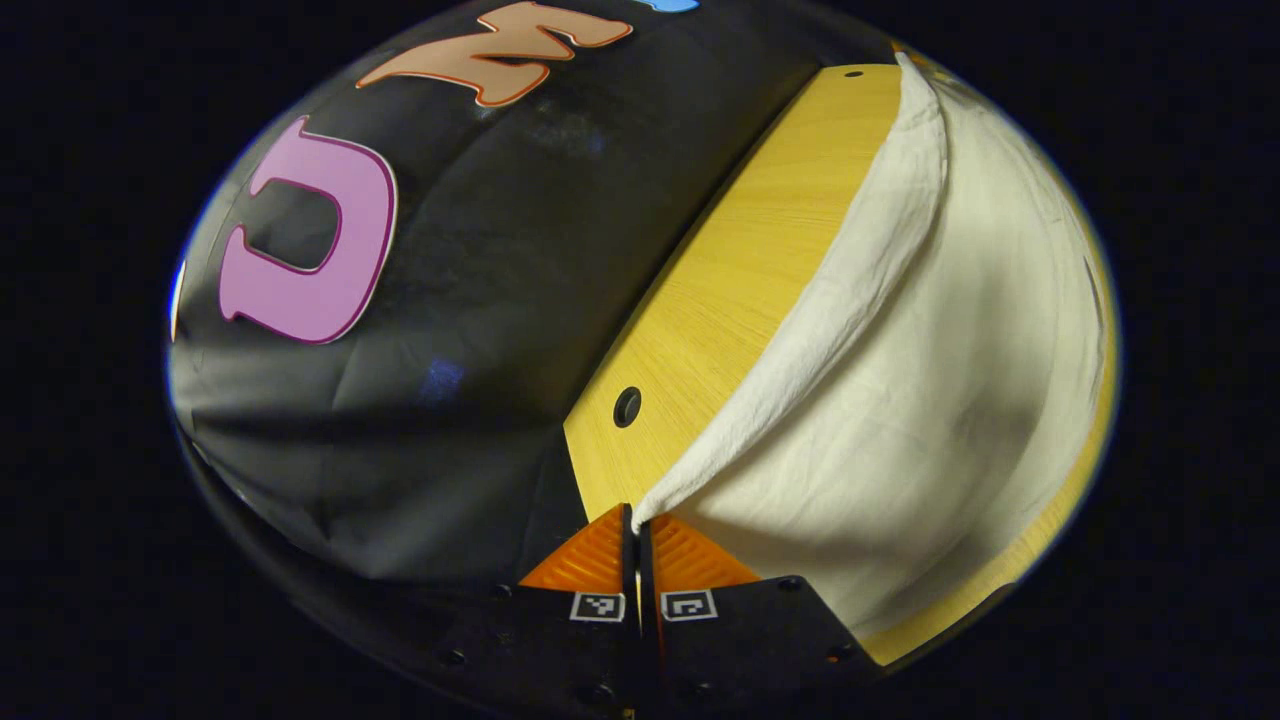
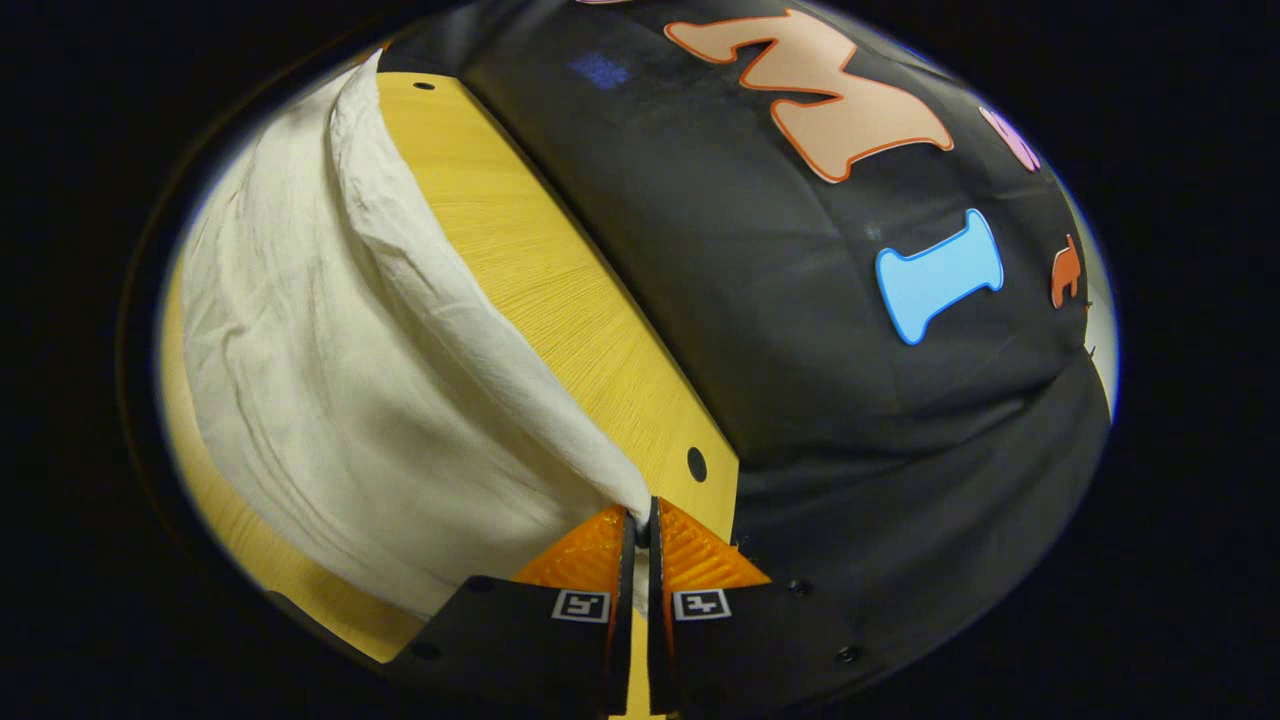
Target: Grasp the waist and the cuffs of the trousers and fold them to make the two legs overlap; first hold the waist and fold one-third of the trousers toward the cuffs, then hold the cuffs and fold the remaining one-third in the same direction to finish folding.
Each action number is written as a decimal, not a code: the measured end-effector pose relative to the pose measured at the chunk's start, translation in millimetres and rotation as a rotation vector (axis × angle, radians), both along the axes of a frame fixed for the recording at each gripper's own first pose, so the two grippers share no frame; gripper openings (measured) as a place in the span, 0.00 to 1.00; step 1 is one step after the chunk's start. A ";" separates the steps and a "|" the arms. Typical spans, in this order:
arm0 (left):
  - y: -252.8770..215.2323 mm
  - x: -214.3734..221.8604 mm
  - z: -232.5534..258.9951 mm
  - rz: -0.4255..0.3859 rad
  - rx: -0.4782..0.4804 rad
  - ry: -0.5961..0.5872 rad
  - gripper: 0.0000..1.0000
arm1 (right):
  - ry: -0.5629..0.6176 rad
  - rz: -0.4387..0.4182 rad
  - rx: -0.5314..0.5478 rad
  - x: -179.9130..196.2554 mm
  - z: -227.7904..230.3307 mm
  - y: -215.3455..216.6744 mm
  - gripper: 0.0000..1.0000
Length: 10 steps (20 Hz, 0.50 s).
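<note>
Both of your grippers are pinching the trousers (image 1: 930, 400) at their near edge: in the left gripper view the left gripper (image 1: 638, 520) has its two fingers drawn together with a corner of the cloth caught between the tips, and in the right gripper view the right gripper (image 2: 640, 522) is clamped in the same way on another corner of that edge. The trousers are a pale cream, lightly crumpled fabric (which end you hold, waist or cuffs, cannot be told from here), spread over the yellow wood-grain table (image 1: 740, 270). From each pinched corner a thick rolled or doubled border of cloth runs away from you across the table, standing a little proud of the flatter, smoother sheet beside it; soft shadowed creases cross that sheet. In the left gripper view the cloth lies to the right of the fingers with a bare strip of tabletop to its left; in the right gripper view it lies to the left with the bare strip to its right. A small dark round hole (image 1: 627, 406) sits in the tabletop just beside each grip, near the table's edge.
</note>
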<state>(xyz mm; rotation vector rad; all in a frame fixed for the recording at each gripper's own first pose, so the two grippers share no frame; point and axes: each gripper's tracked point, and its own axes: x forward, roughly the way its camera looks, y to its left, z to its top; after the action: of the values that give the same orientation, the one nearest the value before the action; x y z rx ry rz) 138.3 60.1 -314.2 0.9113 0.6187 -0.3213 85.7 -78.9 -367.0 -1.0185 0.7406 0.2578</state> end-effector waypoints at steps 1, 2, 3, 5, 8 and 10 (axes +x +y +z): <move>-0.2 5.5 -6.8 0.006 -0.006 -0.002 0.00 | -0.003 -0.003 -0.007 3.2 -6.3 0.8 0.09; -1.0 10.4 -12.0 0.005 -0.006 -0.008 0.00 | -0.008 -0.010 -0.013 6.3 -12.6 1.6 0.09; -3.3 17.2 -14.4 -0.001 -0.005 -0.024 0.00 | -0.008 -0.020 -0.017 7.5 -19.4 0.6 0.09; -12.2 25.1 -15.8 -0.016 -0.034 -0.051 0.00 | -0.015 -0.052 -0.008 10.5 -25.0 1.3 0.31; -29.3 15.2 -10.6 -0.028 -0.105 -0.044 1.00 | -0.052 -0.083 0.049 11.1 -9.3 6.0 1.00; -32.8 13.8 0.8 -0.004 -0.129 -0.066 0.95 | -0.060 -0.131 0.104 -0.6 -2.3 4.0 0.98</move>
<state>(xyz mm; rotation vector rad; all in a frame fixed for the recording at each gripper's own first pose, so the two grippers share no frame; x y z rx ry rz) 152.1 27.3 -313.4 0.7966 0.5289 -0.3297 85.1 -74.9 -369.3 -0.8715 0.7292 0.1503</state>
